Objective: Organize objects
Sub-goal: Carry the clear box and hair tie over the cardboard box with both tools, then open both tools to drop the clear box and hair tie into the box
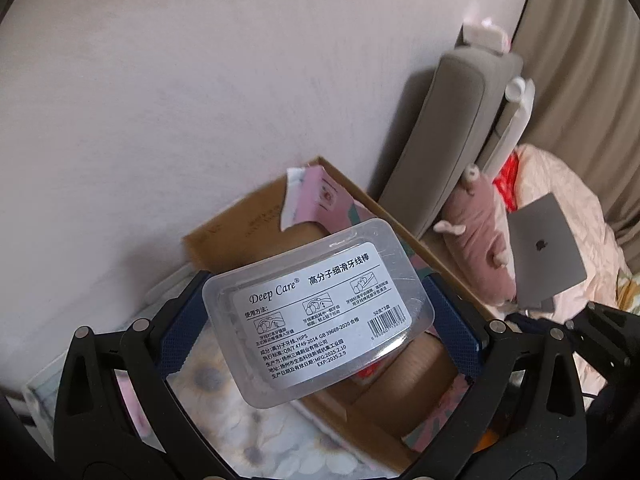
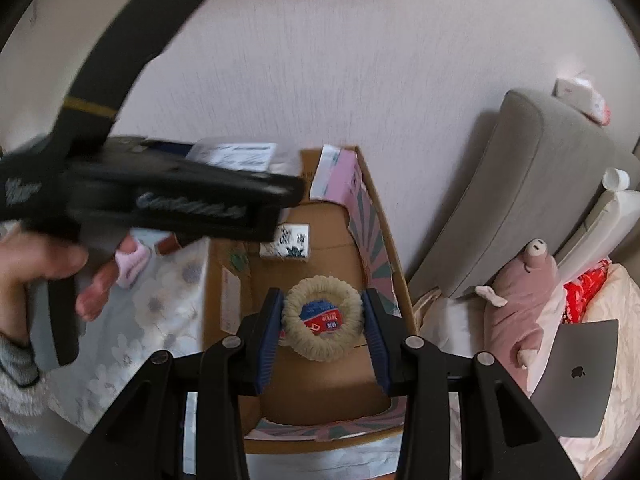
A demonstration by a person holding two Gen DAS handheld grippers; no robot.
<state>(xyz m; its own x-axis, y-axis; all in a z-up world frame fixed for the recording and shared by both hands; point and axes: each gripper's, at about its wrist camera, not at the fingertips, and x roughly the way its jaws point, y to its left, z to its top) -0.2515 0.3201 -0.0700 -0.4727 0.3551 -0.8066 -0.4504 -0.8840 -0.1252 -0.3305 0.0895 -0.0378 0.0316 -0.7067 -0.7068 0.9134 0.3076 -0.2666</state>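
My left gripper (image 1: pixel 316 312) is shut on a clear plastic floss-pick box (image 1: pixel 316 304) with a white "Deep Care" label, held in the air over the near left edge of an open cardboard box (image 1: pixel 424 248). My right gripper (image 2: pixel 322 314) is shut on a cream roll of twine (image 2: pixel 322 316) with a red and blue label, held over the inside of the cardboard box (image 2: pixel 320 384). The left gripper and the hand holding it show blurred at the left of the right wrist view (image 2: pixel 160 196), with the floss box (image 2: pixel 236 156) in it.
A small white patterned box (image 2: pixel 286 246) lies at the cardboard box's far end. A pink carton (image 2: pixel 338 178) leans in its far corner. A floral cloth (image 2: pixel 160 300) lies to the left. A grey cushion (image 2: pixel 520 200), pink plush toy (image 2: pixel 516 304) and laptop (image 2: pixel 576 376) lie to the right.
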